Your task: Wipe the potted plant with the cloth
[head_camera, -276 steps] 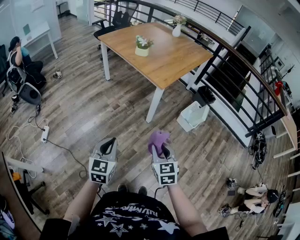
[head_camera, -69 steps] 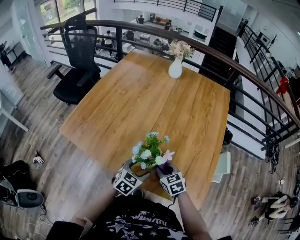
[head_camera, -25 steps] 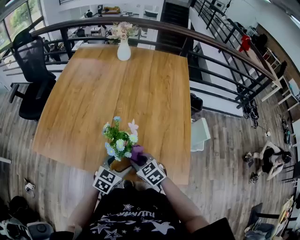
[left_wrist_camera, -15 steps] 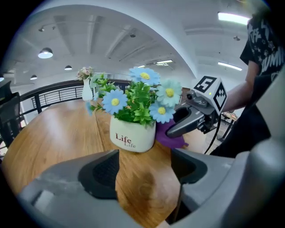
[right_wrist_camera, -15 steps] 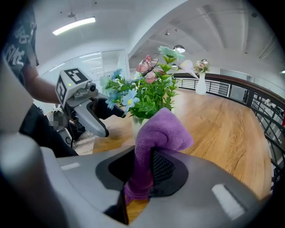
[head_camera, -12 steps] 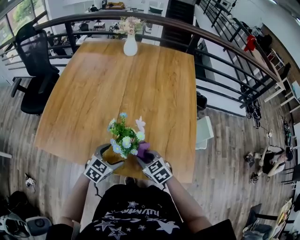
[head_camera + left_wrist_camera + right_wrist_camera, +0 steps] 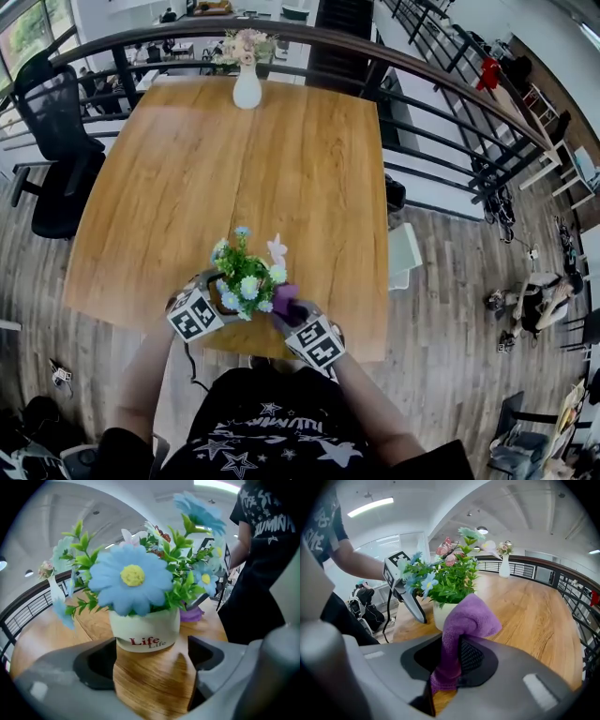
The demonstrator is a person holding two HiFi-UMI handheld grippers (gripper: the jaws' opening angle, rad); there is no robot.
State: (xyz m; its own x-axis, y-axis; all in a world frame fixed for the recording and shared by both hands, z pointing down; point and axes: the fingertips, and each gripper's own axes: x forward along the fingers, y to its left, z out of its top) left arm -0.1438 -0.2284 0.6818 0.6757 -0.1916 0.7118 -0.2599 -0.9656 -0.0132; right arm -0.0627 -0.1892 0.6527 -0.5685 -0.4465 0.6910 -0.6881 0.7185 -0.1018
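Observation:
The potted plant (image 7: 246, 281), blue and white flowers in a white pot (image 7: 145, 627) printed "Life", stands on the wooden table (image 7: 281, 159) near its front edge. My left gripper (image 7: 214, 281) is at the pot's left side, its jaws opening. In the left gripper view the left gripper (image 7: 152, 656) has only bare tabletop between its jaws, and the pot stands just beyond them. My right gripper (image 7: 286, 307) is shut on a purple cloth (image 7: 464, 625), which hangs right in front of the pot (image 7: 443, 613). The purple cloth (image 7: 284, 298) meets the plant's right side.
A white vase (image 7: 247, 89) with pale flowers stands at the table's far edge. A black office chair (image 7: 56, 159) is to the left and a dark railing (image 7: 441, 94) curves behind and right. The table's front edge lies just under both grippers.
My left gripper has drawn back from the pot toward the left and lower, and has rolled. The right gripper with the cloth has stayed by the plant.

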